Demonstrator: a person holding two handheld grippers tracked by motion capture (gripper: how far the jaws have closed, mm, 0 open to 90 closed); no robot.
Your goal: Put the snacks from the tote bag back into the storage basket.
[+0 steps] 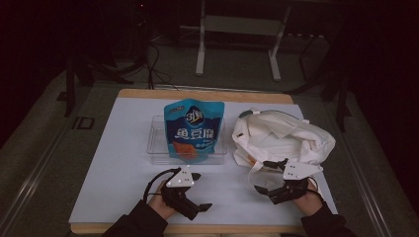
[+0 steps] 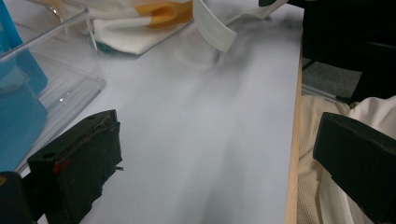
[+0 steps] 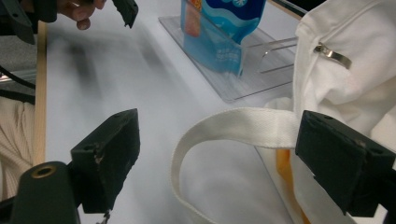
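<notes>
A blue snack pouch point(image 1: 194, 129) stands upright in a clear plastic tray point(image 1: 157, 148) at the middle of the white mat. To its right lies a crumpled white tote bag point(image 1: 281, 136). My left gripper point(image 1: 200, 191) is open near the front edge, in front of the tray, with nothing between its jaws point(image 2: 217, 154). My right gripper point(image 1: 264, 176) is open at the tote's front corner. In the right gripper view the bag's white strap point(image 3: 233, 128) loops across the gap of that gripper point(image 3: 219, 149), untouched by either jaw. The pouch point(image 3: 219, 32) and tray point(image 3: 261, 70) sit beyond it.
The white mat point(image 1: 123, 163) covers a wooden table whose edge point(image 2: 293, 154) runs close to the person's body. A metal stand point(image 1: 200, 54) is on the floor behind the table. Bare mat lies left of the tray and between the two grippers.
</notes>
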